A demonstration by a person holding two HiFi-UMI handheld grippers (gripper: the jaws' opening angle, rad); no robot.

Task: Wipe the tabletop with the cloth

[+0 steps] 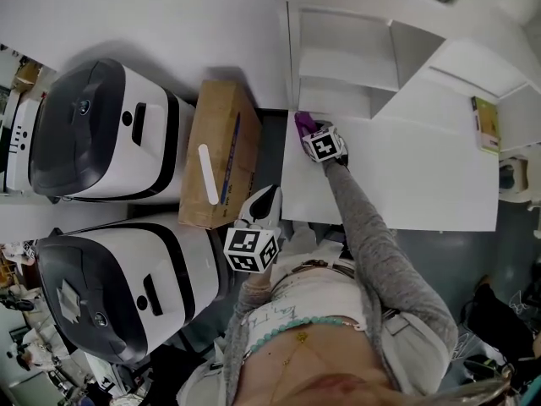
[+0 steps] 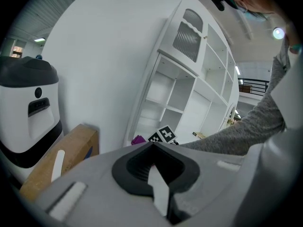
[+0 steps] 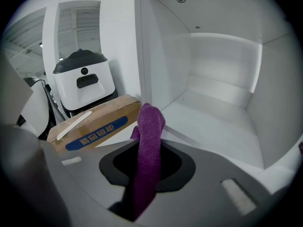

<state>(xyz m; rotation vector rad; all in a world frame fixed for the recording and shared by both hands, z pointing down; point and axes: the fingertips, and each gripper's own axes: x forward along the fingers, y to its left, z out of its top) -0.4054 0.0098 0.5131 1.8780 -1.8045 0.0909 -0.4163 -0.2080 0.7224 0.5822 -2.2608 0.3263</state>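
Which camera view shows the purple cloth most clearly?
The right gripper view: the cloth stands large in the middle, clamped in the right gripper. The head view shows only a small purple tip past that gripper's cube. The left gripper view shows a small purple patch far off, by the shelf.

Two white machines [image 1: 101, 134] [image 1: 110, 290], one cardboard box [image 1: 221, 155], one purple cloth [image 1: 303, 123]

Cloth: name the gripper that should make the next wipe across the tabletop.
Right. The right gripper is shut on the purple cloth at the far corner of the white tabletop. The left gripper, shut and empty, is held off the tabletop beside the cardboard box.
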